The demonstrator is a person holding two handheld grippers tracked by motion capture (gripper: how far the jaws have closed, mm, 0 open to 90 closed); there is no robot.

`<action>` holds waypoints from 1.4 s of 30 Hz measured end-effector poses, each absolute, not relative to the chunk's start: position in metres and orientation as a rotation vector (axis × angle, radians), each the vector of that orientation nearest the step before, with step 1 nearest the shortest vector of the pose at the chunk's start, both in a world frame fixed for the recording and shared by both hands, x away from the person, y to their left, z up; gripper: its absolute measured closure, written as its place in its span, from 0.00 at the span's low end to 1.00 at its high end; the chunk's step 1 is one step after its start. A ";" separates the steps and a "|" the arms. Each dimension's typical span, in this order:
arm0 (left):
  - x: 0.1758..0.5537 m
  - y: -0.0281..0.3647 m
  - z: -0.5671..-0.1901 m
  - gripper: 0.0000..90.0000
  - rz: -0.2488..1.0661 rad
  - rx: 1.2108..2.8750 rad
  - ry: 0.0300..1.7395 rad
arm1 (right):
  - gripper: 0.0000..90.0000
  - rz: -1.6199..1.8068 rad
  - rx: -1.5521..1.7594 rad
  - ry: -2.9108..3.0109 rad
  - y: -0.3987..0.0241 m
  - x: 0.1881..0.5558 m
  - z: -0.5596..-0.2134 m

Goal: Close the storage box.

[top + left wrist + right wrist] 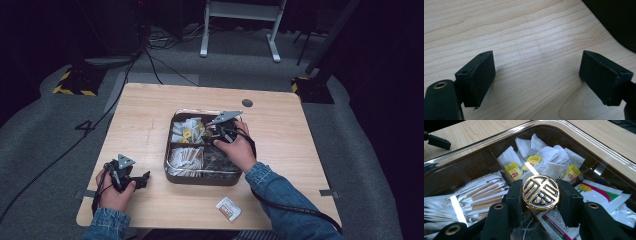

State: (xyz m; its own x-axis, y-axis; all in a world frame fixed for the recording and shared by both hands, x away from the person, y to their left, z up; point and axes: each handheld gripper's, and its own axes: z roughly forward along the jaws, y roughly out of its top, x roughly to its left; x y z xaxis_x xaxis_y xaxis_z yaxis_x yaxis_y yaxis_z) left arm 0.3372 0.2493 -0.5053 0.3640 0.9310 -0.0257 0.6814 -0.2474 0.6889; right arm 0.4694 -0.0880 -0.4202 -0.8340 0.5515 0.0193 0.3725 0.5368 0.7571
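Gripping a round gold-and-black medallion (540,192) between its two black jaws, the right gripper (540,195) hovers over a dark compartmented tray (172,150) in the middle of a light wooden table (145,100). The medallion sits squarely between the jaws, one on either edge, with its embossed face turned toward the gripper's camera. It is held just above the place where the tray's dividers meet, so it is not yet committed to any one compartment.

Beyond the medallion lies a section of white tea bags with yellow tags (541,157). To the camera's left is a section of long paper sachets (484,192); to its right are flat packets printed with flowers (599,195). Which section the piece belongs to cannot be told, and that choice is likely what the next motion turns on.

Seen from above, the right hand (235,147) reaches across the tray from the near right. The left gripper (131,176) rests well apart, on the table to the left of the tray, its jaws spread wide over bare wood with nothing between them. The right hand is clearly the nearer and the working one. A small loose packet (228,208) lies on the table near the front edge, clear of the tray.
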 end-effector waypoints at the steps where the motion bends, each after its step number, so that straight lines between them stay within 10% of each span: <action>1: 0.337 0.249 -0.505 0.15 0.526 2.015 1.391 | 0.65 1.180 0.780 2.552 -0.087 0.469 -0.422; 42: 0.337 0.249 -0.505 0.15 0.525 2.016 1.391 | 0.56 1.212 0.768 2.577 -0.081 0.463 -0.438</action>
State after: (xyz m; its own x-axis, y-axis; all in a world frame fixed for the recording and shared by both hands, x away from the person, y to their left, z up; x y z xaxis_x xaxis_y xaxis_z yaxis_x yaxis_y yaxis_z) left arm 0.3373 0.2494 -0.5053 0.3646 0.9308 -0.0260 0.6816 -0.2477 0.6886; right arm 0.4634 -0.0807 -0.4382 -0.8474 0.5290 0.0455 0.3723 0.5310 0.7612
